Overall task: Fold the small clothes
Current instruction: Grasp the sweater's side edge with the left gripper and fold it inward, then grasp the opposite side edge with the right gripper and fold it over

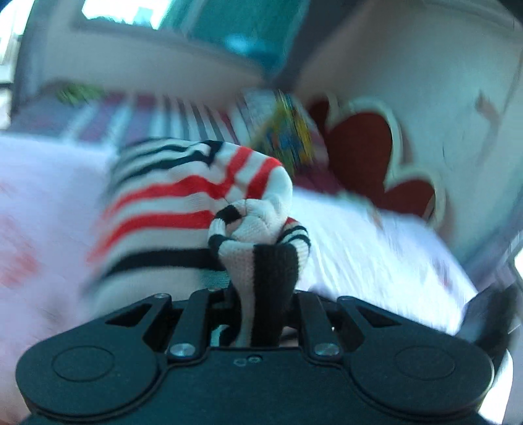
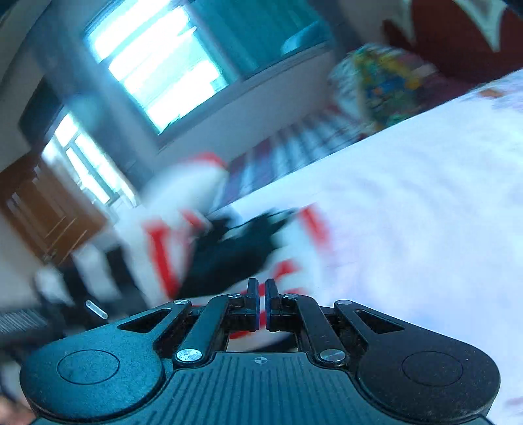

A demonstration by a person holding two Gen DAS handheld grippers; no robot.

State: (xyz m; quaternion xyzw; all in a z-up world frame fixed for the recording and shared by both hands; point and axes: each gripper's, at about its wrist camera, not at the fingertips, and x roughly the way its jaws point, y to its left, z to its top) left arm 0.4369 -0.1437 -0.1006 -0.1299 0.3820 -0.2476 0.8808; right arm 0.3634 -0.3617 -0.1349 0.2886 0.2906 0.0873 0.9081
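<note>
Knit striped sock (image 1: 183, 196), red, black and white, bunches in my left gripper (image 1: 261, 294); my right gripper (image 2: 262, 302) sits pinched closed, empty, over the bed (image 2: 408, 212).

The striped garment (image 1: 183, 196) is seen as ribbed knit cloth; the tongs (image 2: 262, 305) are shown in matt black plastic with shiny metal rivets.

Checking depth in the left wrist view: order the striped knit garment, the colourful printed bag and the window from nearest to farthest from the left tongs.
1. Red, black and white striped knit garment: clamped in the left tongs.
2. Colourful printed bag: beyond it, slightly right.
3. Bright window: farthest, upper left.
</note>
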